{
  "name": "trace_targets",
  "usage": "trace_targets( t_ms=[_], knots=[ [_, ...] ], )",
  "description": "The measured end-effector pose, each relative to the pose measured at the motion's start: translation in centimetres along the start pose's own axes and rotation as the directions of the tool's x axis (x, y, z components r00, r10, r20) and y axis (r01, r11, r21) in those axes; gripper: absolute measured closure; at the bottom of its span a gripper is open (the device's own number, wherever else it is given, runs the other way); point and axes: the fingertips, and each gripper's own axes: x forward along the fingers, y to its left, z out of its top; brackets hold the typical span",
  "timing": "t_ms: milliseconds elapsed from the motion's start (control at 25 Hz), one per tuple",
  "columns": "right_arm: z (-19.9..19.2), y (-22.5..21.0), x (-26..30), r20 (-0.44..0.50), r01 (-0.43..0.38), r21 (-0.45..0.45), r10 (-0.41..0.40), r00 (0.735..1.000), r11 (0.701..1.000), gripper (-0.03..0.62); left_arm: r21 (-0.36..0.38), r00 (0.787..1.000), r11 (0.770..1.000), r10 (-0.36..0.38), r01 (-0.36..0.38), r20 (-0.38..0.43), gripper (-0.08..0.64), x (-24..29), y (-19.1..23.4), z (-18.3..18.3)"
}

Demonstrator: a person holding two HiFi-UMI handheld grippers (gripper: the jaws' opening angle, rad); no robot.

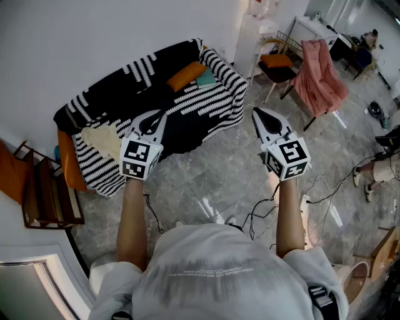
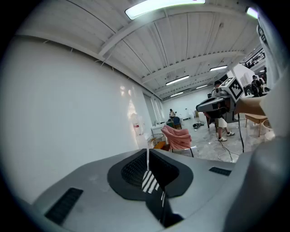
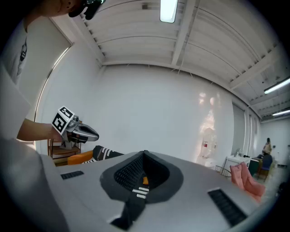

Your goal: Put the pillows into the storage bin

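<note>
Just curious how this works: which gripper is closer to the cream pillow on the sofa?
Left. The left gripper hovers just right of the cream pillow; the right gripper is much farther right, over the floor.

A large open studio hall, staged in part as a living room. A sofa [image 1: 103, 147] under a black-and-white striped throw [image 1: 212, 103] holds an orange pillow [image 1: 185, 75] and a teal pillow [image 1: 205, 78]. Cables [image 1: 325, 187] trail over the glossy grey stone floor [image 1: 206, 181]. A chair [image 1: 282, 69] stands beside a pink cloth [image 1: 320, 78]. Overhead, a white beamed ceiling [image 2: 190, 36] carries strip lights [image 2: 163, 5], and people [image 2: 221, 122] stand in the distance.
</note>
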Motion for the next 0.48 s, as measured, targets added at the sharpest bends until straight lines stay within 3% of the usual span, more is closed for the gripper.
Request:
trace_targets(
  t_ms=[480],
  knots=[
    [-1.4,-0.7,-0.7,0.017,-0.040,0.074,0.039,0.999,0.996,0.592,0.003,0.998,0.999,-0.034,0.034,-0.046,0.537,0.9,-2.4,-0.7]
  ],
)
